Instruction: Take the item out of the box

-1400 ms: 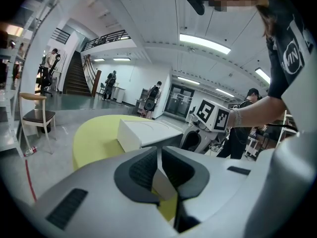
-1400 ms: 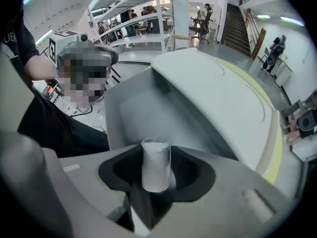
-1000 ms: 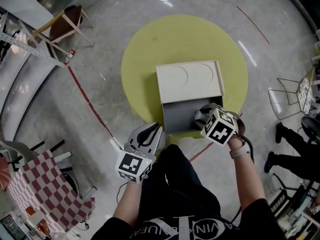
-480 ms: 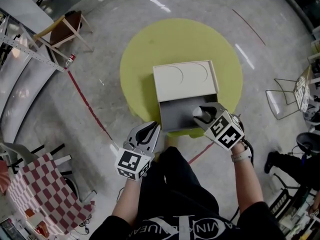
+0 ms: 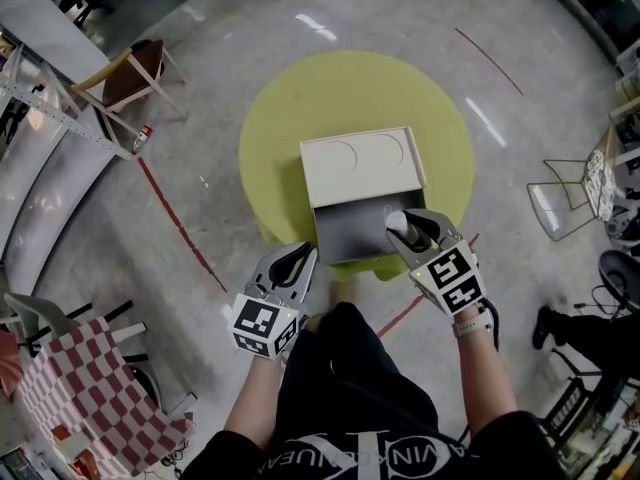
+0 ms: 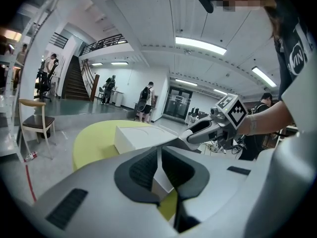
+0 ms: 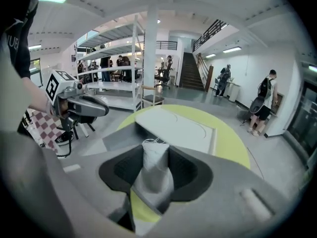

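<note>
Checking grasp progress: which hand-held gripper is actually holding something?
The right hand-held gripper: its jaws are shut on a pale cloth pouch at the box. The left hand-held gripper has its jaws together on nothing.

Light: bright, even, from ceiling strips [image 6: 200, 44]
Glare: white streaks on floor [image 5: 316, 26], 12 o'clock
Edges: fisheye bend, dark corners in gripper views
Focus: nearest foreground soft

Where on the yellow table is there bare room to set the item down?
Bare: the yellow table left of the box, and the band beyond the lid. Crowded: the near edge, with left gripper and right gripper, which holds the item.
</note>
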Motion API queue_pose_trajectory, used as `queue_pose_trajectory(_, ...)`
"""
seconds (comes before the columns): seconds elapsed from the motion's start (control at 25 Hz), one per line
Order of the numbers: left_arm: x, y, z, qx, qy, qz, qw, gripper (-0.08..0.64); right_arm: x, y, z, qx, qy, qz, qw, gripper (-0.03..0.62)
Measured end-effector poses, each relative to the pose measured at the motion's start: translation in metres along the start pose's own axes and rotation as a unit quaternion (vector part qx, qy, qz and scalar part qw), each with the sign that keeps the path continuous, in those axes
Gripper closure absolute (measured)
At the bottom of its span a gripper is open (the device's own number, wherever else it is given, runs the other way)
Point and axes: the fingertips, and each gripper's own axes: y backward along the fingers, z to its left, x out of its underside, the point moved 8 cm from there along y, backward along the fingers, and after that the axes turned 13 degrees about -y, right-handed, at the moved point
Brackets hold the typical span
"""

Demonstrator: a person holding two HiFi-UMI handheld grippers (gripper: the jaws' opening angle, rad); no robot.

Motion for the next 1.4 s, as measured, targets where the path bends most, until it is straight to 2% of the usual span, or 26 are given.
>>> queue_pose_trajectory(0.24, -0.008, 0.002, 0.0, -0.003, -0.004, -0.006, 1.0, 0.529, -0.001, 0.012, 0.003, 0.009, -0.04, -0.056, 0.998, 0.433)
queue_pose_trajectory(0.44, -0.016, 0.008, 0.004, -0.008, -0.005, -0.021, 0.9997, 0.529, -0.001, 0.024, 0.007, 0.024, -0.063, -0.109, 0.992, 0.433)
queue_pose_trajectory(0.6, -0.027, 0.01, 0.006, -0.014, -0.01, -0.031, 0.9994, 0.529, -0.006, 0.033, 0.009, 0.019, -0.079, -0.137, 0.987, 0.433)
queue_pose_trajectory(1.4, -0.063, 0.022, 0.008, -0.019, -0.033, -0.072, 0.9966, 0.529, -0.028, 0.067, 0.025, 0.039, -0.079, -0.215, 0.973, 0.433)
